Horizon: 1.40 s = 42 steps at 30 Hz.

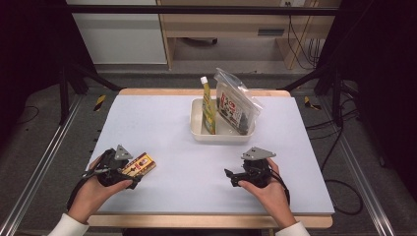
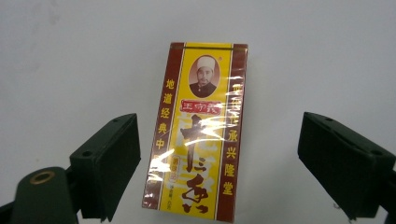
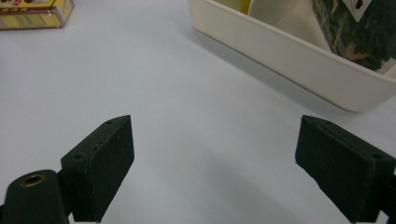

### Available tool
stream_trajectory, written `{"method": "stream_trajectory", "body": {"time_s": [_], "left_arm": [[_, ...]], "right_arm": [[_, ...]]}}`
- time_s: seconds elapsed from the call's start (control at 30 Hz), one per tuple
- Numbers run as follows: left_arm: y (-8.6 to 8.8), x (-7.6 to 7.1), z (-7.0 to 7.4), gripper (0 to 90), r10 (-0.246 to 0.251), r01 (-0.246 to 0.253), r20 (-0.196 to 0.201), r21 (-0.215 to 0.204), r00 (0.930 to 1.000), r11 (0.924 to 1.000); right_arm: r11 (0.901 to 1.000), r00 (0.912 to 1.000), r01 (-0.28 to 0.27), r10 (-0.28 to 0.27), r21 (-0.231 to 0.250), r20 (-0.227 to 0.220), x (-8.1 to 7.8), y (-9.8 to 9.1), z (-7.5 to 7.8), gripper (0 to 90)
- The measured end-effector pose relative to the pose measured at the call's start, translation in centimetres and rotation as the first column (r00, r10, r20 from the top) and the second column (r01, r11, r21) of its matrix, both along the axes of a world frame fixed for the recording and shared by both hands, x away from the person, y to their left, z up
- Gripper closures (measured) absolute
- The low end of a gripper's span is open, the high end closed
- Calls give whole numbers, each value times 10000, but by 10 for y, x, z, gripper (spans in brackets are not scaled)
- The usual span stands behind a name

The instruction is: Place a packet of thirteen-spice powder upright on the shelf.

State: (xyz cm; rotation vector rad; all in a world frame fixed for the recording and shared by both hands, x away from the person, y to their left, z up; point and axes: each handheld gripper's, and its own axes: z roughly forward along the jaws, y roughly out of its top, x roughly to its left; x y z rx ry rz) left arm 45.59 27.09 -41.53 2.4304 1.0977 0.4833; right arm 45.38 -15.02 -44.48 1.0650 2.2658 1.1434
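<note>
A yellow and dark red box (image 1: 139, 164) (image 2: 198, 135), wrapped in clear film, lies flat on the pale mat at the front left. My left gripper (image 1: 129, 169) (image 2: 218, 154) hovers over it, open, with a jaw on either side of the box and neither touching it. At the front right my right gripper (image 1: 230, 177) (image 3: 215, 149) rests low over the mat, pointing left, open with nothing between its jaws. In the right gripper view the box (image 3: 32, 14) sits at the far top left.
A cream tray (image 1: 196, 130) (image 3: 280, 56) stands at the back centre, holding an upright yellow bottle (image 1: 208, 110) with a white cap and a clear printed pouch (image 1: 236, 105) (image 3: 359, 28). The pale mat (image 1: 196, 162) stretches bare between both grippers. Its wooden front edge is close to the hands.
</note>
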Motion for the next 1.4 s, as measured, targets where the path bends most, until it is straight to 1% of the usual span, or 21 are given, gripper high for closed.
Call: {"method": "stream_trajectory", "body": {"time_s": [0.07,0.1,0.23,0.27,0.3,0.33,0.4,0.43,0.47,0.5,0.53,0.57,0.63,0.7,1.0,1.03,1.07,1.13,1.27,1.37,1.4], "left_arm": [[3,5,1,132,72,-67,-234,213,9997,9998],[4,7,2,132,80,-67,-454,297,9989,9995],[7,15,4,136,-29,111,-1174,688,9931,9976],[8,17,4,136,-28,123,-1211,780,9926,9969],[8,21,4,138,-54,178,-1379,885,9904,9959],[8,21,4,138,-54,178,-1379,885,9904,9959],[7,24,1,138,-248,437,-1742,1057,9844,9934],[4,26,-4,144,-454,747,-2043,1379,9778,9876],[4,26,-4,149,-454,747,-2043,1379,9778,9876],[1,27,-9,153,-594,966,-2251,1576,9725,9828],[1,27,-9,156,-594,966,-2251,1576,9725,9828],[0,28,-11,156,-666,1084,-2327,1720,9703,9791],[-2,29,-17,164,-721,1200,-2462,1854,9665,9753],[-2,30,-18,170,-674,1157,-2518,1824,9654,9764],[0,31,-24,244,-727,1296,-2718,1976,9596,9717],[0,32,-25,274,-715,1287,-2648,2056,9616,9701],[0,32,-25,287,-715,1287,-2648,2056,9616,9701],[0,32,-26,291,-749,1349,-2656,2154,9612,9672],[0,31,-26,305,-811,1398,-2608,2148,9620,9666],[0,29,-24,316,-877,1407,-2451,2081,9655,9679],[-1,28,-23,321,-914,1431,-2362,2121,9674,9667]], "right_arm": [[10000,10000,-24,23,-81,-65,0,1,-2,122],[9999,10000,-21,20,-149,-59,1,1,-2,122],[9999,10000,46,-47,-96,-66,1,0,-2,122],[9999,10000,44,-45,-92,-83,1,0,-3,122],[9999,9998,98,-100,-98,-176,1,0,-3,122],[9999,9998,98,-100,-98,-176,1,0,-3,122],[9999,9998,80,-83,-134,-170,2,0,-4,122],[9999,9998,64,-67,-147,-205,2,1,-5,122],[9999,9998,64,-67,-147,-205,2,1,-5,122],[9998,9998,22,-26,-181,-214,2,2,-6,122],[9998,9998,22,-26,-181,-214,2,2,-6,122],[9998,9997,4,-9,-202,-236,2,2,-6,122],[9997,9996,-21,15,-224,-269,2,2,-6,122],[9998,9996,-15,9,-220,-284,2,2,-7,122],[9995,9993,-121,110,-302,-356,2,4,-7,122],[9995,9993,-98,87,-304,-368,2,4,-8,122],[9995,9993,-98,87,-304,-368,2,4,-8,122],[9995,9993,-94,82,-302,-378,2,4,-8,122],[9995,9994,-140,131,-297,-317,2,4,-7,123],[9996,9994,-139,131,-253,-329,2,5,-7,123],[9996,9994,-134,126,-252,-324,2,5,-7,122]]}}
